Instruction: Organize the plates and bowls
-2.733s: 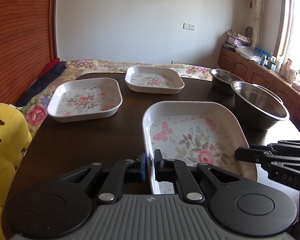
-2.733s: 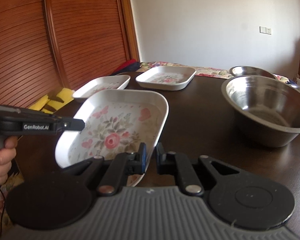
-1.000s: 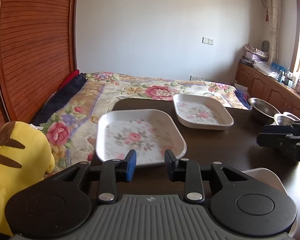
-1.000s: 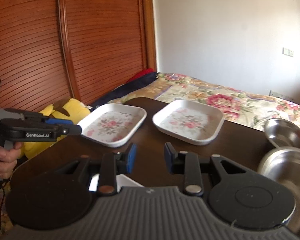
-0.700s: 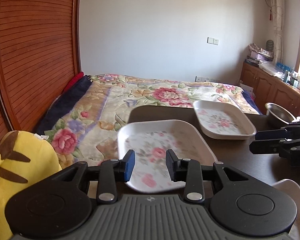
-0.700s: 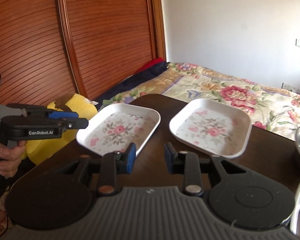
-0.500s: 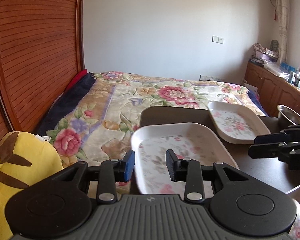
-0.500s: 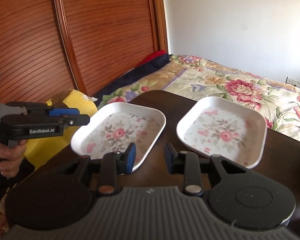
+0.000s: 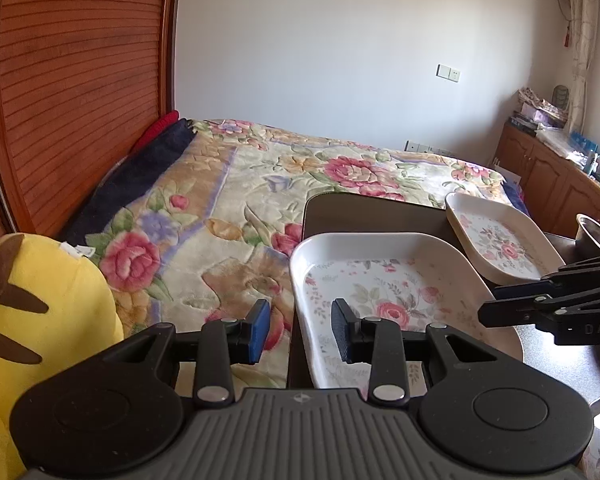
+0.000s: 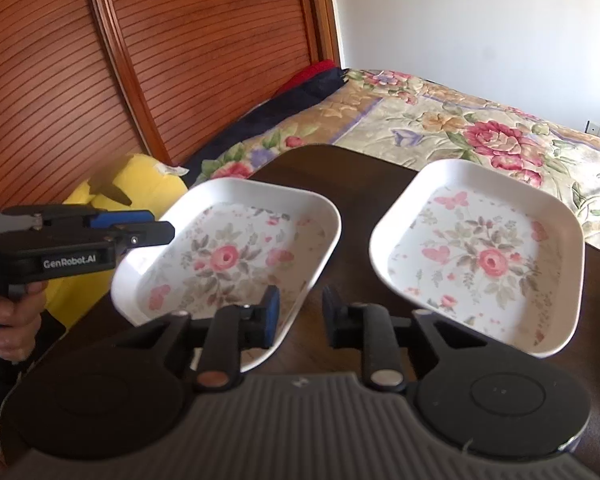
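On left claw (image 10: 156,226), "GenRobot.AI", right claw (image 9: 488,314), "DAS"

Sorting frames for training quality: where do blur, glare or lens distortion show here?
Left wrist view: sharp; fisheye bends the wooden wall; window glare on the table at right. Right wrist view: softer, motion blur on the near plate and the yellow plush toy.

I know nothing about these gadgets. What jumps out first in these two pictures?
Two white floral plates on a dark table catch the eye: the near plate by the table's left edge and the far plate to its right. Both the left gripper and the right gripper have their fingers spread and hold nothing. A bright yellow plush toy sits left of the table, before a flowered bedspread.
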Demonstrator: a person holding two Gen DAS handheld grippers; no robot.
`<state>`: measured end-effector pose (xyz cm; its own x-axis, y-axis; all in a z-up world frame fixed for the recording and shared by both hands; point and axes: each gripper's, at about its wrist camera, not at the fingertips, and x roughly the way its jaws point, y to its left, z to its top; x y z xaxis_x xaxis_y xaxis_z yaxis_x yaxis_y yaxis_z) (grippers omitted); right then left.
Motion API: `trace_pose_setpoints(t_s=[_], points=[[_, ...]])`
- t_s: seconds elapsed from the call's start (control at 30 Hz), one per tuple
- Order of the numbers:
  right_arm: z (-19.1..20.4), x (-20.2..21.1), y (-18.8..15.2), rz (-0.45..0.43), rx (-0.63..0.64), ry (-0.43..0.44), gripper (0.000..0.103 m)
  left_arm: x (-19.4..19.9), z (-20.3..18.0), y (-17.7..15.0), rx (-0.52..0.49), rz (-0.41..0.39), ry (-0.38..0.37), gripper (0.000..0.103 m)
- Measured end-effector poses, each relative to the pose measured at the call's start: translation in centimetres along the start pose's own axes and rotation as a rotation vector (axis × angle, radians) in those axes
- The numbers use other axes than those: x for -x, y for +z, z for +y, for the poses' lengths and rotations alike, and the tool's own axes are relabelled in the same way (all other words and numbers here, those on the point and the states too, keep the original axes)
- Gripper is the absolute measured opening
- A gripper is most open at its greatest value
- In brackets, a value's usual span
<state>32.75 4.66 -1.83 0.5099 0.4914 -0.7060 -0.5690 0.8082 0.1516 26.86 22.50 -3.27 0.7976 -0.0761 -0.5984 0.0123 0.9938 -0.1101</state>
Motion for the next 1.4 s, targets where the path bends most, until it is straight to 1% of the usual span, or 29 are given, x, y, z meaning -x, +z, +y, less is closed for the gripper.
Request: trace_pose_setpoints(t_s=[0.03,0.1,0.2,0.27,0.3,0.33,0.57,0.87,1.1,1.4], points=[[0.0,-0.1,0.0,0.005,0.001,0.000,0.018,-0.1,0.0,-0.1,0.002,0.005,-0.003,0.033],[-0.1,-0.4,0.0,0.012,0.003,0.007,0.016,-0.1,0.0,-0.2,0.004,0.013,-0.011,0.031],[0.1,-0.5,-0.1,0.021,0.013,0.009,0.016,-0.1,-0.1,-0.3,0.005,0.017,-0.014,0.026],[0.2,-0.6,-0.1,0.022,0.014,0.009,0.016,-0.1,-0.1,-0.6,0.009,0.021,-0.016,0.020],[0.2,-0.6,-0.1,0.022,0.012,0.010,0.016,-0.1,-0.1,-0.7,0.011,0.025,-0.020,0.012],[0.1,-0.6,-0.2,0.021,0.013,0.011,0.016,-0.1,-0.1,-0.8,0.011,0.026,-0.021,0.010],[0.0,0.0,-0.5,0.021,0.001,0.020,0.015,0.7,-0.4,-1.2,0.036,0.038,-0.017,0.009],[-0.6,3.9,-1.7,-0.036,-0.003,0.055,0.014,3.8,-2.3,-2.1,0.052,0.013,-0.031,0.009],[-1.4,7.2,-3.9,-0.073,-0.008,0.045,0.014,6.1,-5.3,-2.9,0.036,-0.002,-0.066,0.009],[-2.9,11.5,-7.8,-0.119,-0.050,0.015,0.014,8.3,-9.7,-4.6,-0.011,0.003,-0.120,0.009]])
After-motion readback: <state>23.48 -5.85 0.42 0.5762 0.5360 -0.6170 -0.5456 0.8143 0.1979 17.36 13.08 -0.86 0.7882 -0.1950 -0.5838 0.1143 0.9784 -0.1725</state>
